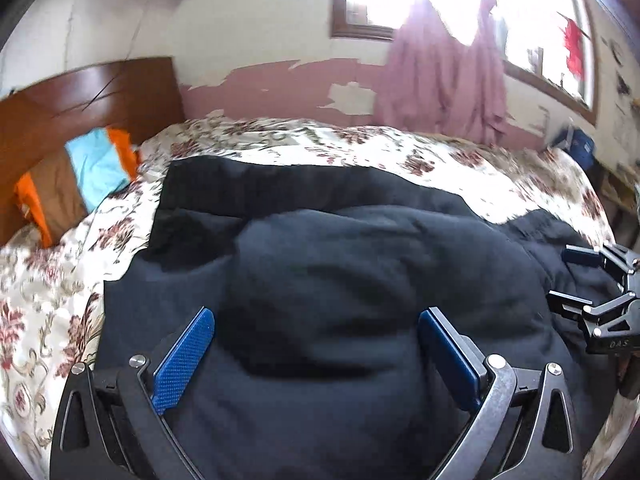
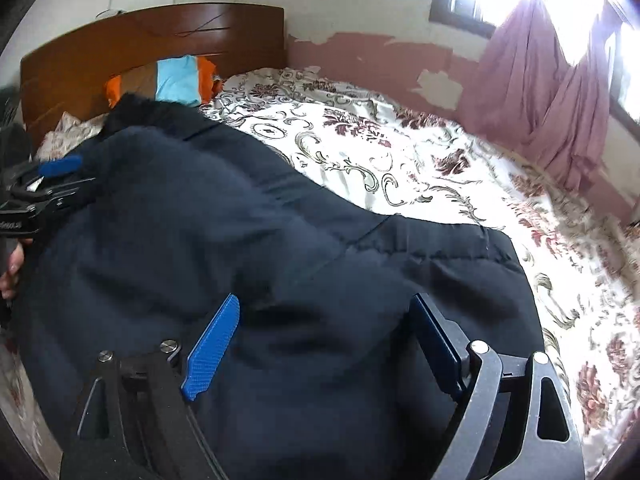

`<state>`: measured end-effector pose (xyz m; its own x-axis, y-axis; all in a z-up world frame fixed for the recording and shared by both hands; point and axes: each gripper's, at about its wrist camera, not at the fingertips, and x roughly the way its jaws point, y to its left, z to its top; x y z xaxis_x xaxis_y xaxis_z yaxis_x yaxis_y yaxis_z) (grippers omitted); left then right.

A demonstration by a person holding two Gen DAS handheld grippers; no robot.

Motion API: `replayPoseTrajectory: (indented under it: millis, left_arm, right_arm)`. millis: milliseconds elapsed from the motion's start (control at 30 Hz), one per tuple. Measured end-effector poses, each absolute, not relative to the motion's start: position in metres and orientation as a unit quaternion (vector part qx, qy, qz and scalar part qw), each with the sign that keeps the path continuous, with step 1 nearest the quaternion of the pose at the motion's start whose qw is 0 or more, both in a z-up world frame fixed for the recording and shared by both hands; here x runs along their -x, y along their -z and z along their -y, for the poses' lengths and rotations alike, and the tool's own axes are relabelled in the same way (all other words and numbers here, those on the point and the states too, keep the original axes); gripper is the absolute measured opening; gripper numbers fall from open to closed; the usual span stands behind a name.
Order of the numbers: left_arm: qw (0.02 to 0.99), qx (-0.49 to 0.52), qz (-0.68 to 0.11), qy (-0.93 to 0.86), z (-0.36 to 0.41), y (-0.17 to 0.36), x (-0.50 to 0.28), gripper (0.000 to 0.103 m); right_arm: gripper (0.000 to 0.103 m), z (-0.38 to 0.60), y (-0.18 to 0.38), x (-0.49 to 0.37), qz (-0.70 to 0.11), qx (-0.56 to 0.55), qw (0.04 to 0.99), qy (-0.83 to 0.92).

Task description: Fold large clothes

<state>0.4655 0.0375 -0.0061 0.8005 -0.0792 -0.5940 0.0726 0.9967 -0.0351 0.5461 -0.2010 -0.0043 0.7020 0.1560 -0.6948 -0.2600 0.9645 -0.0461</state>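
A large dark navy padded coat (image 1: 340,264) lies across the floral bedspread (image 1: 280,140), with a fold of it puffed up in the middle. My left gripper (image 1: 316,320) is open just above the coat, with its blue pads wide apart and nothing between them. My right gripper (image 2: 326,308) is also open above the coat (image 2: 240,240), near its hem end. The coat's dark furry collar (image 2: 132,106) points toward the headboard. The right gripper also shows at the right edge of the left wrist view (image 1: 560,274), and the left gripper at the left edge of the right wrist view (image 2: 60,176).
A wooden headboard (image 1: 80,96) stands at the head of the bed, with an orange, blue and brown pillow (image 1: 80,176) against it. Pink curtains (image 1: 440,80) hang by bright windows on the far wall. The floral bedspread (image 2: 400,160) lies beyond the coat.
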Motion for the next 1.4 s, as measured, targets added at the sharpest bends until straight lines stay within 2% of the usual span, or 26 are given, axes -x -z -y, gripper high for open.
replayPoseTrajectory:
  millis: [200,600,1400]
  left_arm:
    - [0.946,0.062,-0.316,0.034,-0.062,0.026,-0.473,0.103]
    - [0.953,0.060,-0.296,0.020,-0.060,0.041,-0.468,0.103]
    - [0.951,0.079,-0.298,0.033,-0.067,0.051,-0.470,0.103]
  right_arm:
    - [0.088,0.217,0.034,-0.574,-0.375,-0.026,0.913,-0.156]
    - [0.097,0.205,0.061,-0.604,-0.413,-0.027,0.890,-0.191]
    - [0.099,0.199,0.073,-0.616,-0.432,-0.021,0.881,-0.191]
